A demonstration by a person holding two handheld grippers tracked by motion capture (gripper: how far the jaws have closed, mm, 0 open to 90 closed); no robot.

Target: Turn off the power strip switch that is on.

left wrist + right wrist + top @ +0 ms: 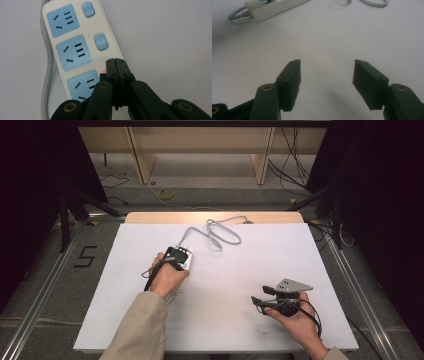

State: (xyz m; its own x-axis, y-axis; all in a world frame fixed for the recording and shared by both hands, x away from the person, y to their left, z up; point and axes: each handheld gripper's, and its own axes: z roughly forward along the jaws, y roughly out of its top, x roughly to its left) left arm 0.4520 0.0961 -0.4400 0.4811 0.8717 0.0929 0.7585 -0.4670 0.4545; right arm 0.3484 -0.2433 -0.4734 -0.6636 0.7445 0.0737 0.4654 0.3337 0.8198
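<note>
Switches are the work in hand: the left gripper, jaws pressed together and holding nothing, tips on the power strip where its nearest switch would sit, a red dot beside. Two rockers beyond look untouched. The right gripper waits open, empty, well apart.

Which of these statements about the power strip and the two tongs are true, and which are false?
1. The left tongs are shut, their tips over the power strip. True.
2. The right tongs hold the grey cable. False: they are open with nothing between them, and the cable lies apart from them on the table.
3. The power strip has blue sockets. True.
4. A plug sits in one socket. False: the sockets in the left gripper view are empty.
</note>
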